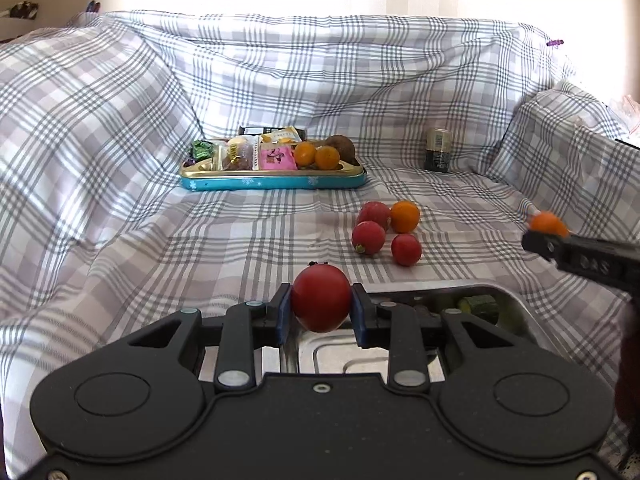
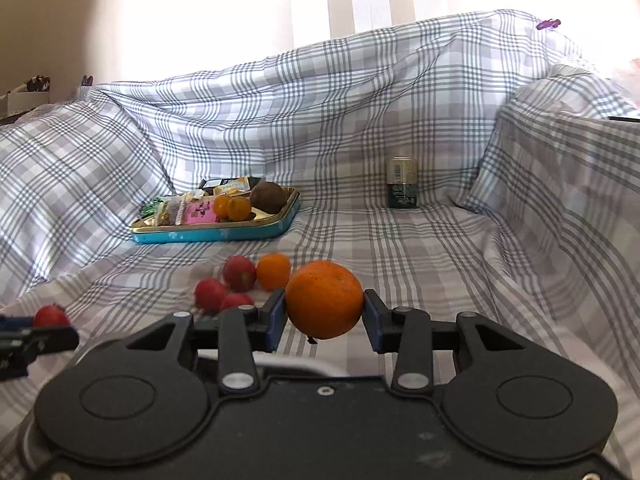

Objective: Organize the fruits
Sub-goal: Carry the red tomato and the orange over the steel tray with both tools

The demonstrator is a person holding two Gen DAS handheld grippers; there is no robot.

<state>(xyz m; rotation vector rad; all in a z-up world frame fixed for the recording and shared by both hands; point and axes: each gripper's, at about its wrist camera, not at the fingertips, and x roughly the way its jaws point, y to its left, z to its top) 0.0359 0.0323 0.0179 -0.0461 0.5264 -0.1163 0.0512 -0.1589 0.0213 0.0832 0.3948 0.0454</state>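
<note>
- Left gripper [image 1: 321, 307]: pads pinch a red tomato [image 1: 321, 298] between them, above the corner of a metal tray [image 1: 472, 292].
- Right gripper [image 2: 324, 308]: pads clamp an orange [image 2: 324, 300] at its sides, above the checked cloth [image 2: 440, 248].
- Loose fruit [image 1: 386, 232]: three red pieces and one orange lie bunched on the cloth ahead of both grippers.
- Blue tin [image 1: 272, 181]: farther back, holds two oranges, a brown fruit and wrapped snacks.
- Can [image 2: 402, 184]: upright near the back right; label unreadable.
</note>
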